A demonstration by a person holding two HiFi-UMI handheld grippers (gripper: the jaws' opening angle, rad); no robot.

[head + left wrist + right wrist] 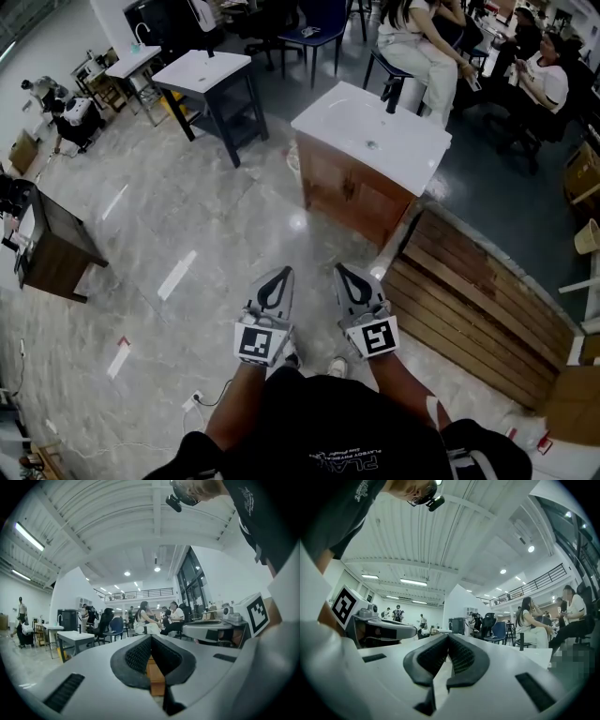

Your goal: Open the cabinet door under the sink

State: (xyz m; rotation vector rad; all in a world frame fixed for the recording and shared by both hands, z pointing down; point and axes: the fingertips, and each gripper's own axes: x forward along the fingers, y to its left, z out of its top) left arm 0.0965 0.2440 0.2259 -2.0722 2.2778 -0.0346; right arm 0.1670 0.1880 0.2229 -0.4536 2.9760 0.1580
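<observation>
Left tongs (277, 274) and right tongs (343, 272), both closed and empty, point side by side at the wooden cabinet door (361, 202) under the white sink (337, 117), well apart from it, apparently staged for approach.

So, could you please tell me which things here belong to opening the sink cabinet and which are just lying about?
For the job: wooden cabinet, sink above it, left gripper, right gripper.
Lying about: slatted pallet, white-topped table, dark side cabinet, seated people.
</observation>
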